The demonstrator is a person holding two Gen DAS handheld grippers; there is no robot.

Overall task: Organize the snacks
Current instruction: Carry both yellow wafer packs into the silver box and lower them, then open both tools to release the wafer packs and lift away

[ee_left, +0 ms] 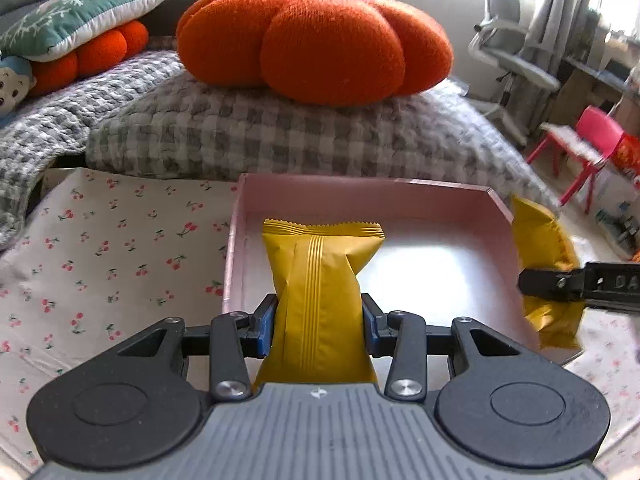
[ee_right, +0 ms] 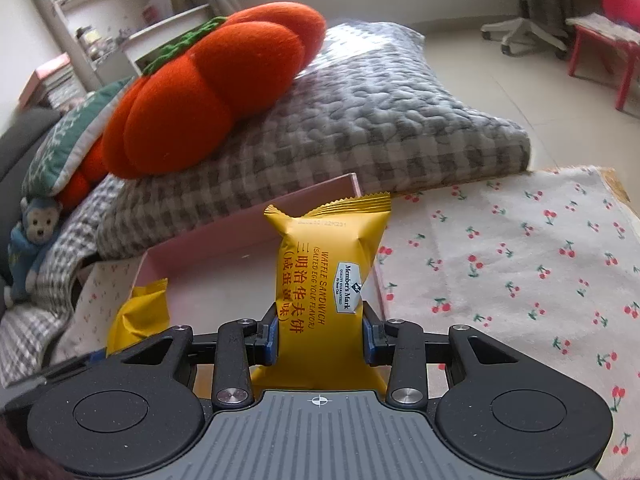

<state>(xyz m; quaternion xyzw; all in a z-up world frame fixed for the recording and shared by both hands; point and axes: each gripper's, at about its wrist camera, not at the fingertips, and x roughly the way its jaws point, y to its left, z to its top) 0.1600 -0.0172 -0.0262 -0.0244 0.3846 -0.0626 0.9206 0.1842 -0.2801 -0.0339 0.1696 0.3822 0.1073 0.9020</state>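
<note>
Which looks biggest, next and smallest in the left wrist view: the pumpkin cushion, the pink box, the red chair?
1. Pumpkin cushion and pink box: they look alike in spread, and the box is nearer the camera, so unranked.
2. Red chair: smallest, though farthest away.

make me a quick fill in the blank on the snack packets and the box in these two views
1. Each tongs, left tongs and right tongs, is shut on a ____ snack packet.
2. The shallow box in front of the packets is ____ in colour.
3. The big plush on the checked cushion is shaped like a ____.
4. The cloth under the box is printed with small red ____.

Missing words: yellow; pink; pumpkin; cherries
</note>
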